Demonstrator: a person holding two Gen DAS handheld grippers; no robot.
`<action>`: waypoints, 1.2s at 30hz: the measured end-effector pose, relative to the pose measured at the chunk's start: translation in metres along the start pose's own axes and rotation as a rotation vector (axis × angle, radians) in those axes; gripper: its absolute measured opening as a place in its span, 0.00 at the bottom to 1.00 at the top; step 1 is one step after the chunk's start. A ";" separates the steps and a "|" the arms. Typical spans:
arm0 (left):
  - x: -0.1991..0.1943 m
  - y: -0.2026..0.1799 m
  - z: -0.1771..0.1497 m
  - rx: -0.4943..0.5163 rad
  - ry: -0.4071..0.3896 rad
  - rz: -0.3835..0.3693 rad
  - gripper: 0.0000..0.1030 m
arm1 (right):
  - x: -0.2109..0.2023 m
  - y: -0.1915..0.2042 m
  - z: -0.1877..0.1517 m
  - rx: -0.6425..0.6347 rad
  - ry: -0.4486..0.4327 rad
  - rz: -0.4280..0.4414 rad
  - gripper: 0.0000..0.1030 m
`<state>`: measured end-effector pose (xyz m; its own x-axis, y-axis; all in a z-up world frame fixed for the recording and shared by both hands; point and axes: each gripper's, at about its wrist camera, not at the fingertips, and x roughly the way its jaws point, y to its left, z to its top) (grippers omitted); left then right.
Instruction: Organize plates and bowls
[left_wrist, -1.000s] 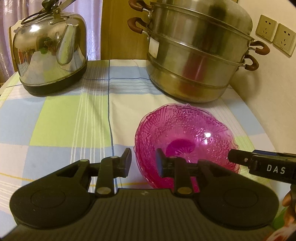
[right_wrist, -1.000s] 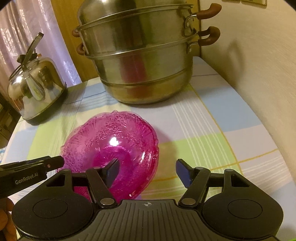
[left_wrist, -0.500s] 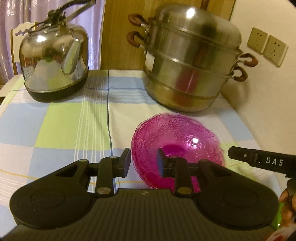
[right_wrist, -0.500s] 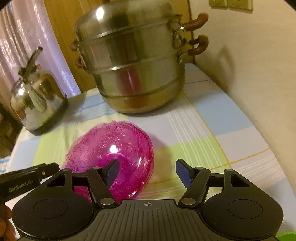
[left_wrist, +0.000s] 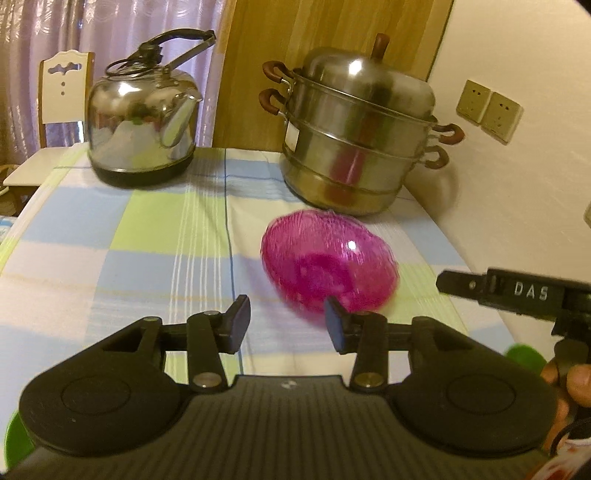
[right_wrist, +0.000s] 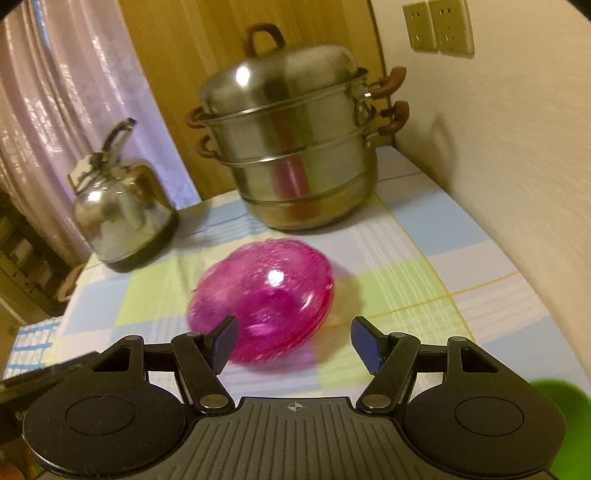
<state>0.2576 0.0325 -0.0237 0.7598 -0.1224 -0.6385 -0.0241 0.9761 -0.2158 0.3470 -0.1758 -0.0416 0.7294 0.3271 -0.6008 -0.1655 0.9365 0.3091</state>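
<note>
1. Left tool (left_wrist: 286, 321): jaws apart, just been opening, nothing between; pink bowl (left_wrist: 330, 264) on bench just ahead, slightly right.
2. Only this view shows a chair (left_wrist: 64, 92).
3. Right tool (right_wrist: 293, 343): apart, empty; bowl ahead-left.

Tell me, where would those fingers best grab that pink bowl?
Probably the thin rim of the pink bowl on its near edge, one finger inside and one outside, coming from the front. It sits upright and looks too wide to straddle whole.
</note>
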 end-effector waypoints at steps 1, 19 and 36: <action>-0.008 0.000 -0.007 -0.001 0.002 0.000 0.40 | -0.008 0.003 -0.005 -0.005 -0.010 0.000 0.65; -0.127 0.013 -0.099 -0.032 0.022 0.034 0.65 | -0.121 0.042 -0.123 -0.026 0.013 0.024 0.65; -0.166 0.028 -0.151 -0.067 0.077 0.052 0.68 | -0.153 0.062 -0.191 -0.120 0.180 -0.028 0.65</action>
<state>0.0329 0.0529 -0.0351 0.7045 -0.0882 -0.7042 -0.1076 0.9675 -0.2287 0.0981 -0.1439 -0.0713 0.6065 0.3077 -0.7331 -0.2326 0.9504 0.2065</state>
